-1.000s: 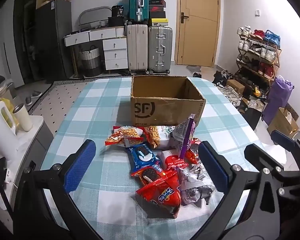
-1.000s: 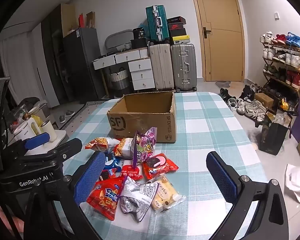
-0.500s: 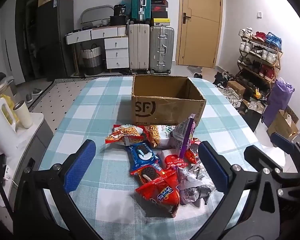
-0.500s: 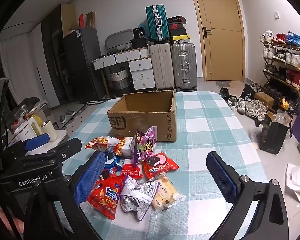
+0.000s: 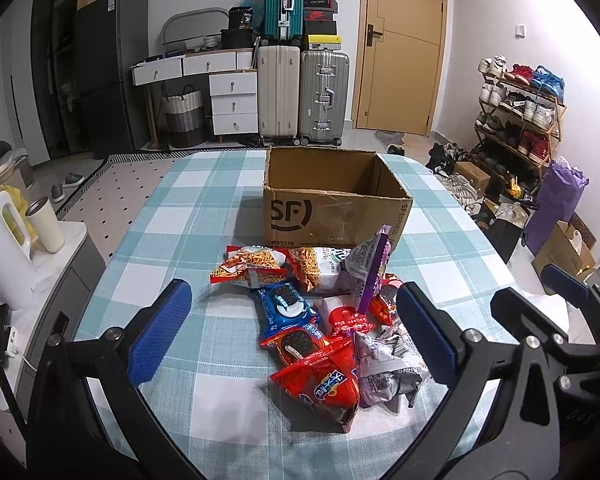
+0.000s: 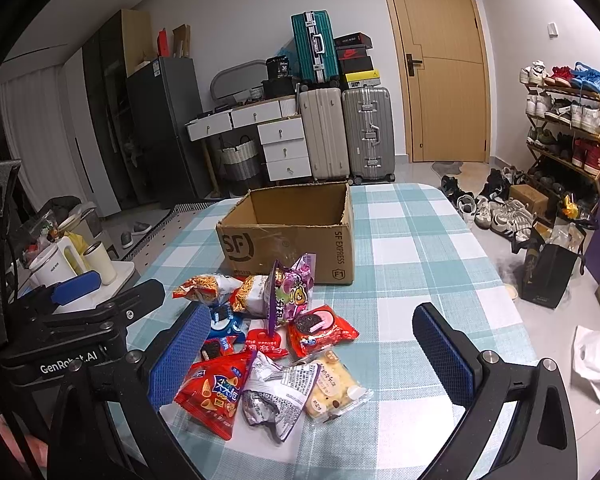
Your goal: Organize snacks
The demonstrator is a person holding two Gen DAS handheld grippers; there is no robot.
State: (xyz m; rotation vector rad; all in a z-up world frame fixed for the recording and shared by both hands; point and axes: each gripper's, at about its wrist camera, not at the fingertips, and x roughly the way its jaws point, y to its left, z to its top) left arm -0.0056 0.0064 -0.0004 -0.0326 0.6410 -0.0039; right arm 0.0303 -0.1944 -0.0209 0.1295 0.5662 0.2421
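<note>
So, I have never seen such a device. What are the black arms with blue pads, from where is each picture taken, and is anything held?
No robot is here: a person holds two hand tools, each a two-finger gripper with a camera looking forward along its fingers. One picture comes from the left gripper, the other from the right gripper. The blue pads are the fingertips. Each view also shows the other tool at its edge.

On the checked tablecloth stands an open cardboard box; what shows of its inside looks empty. In front of it lies a pile of snack packets. Both grippers are open and hold nothing.
</note>
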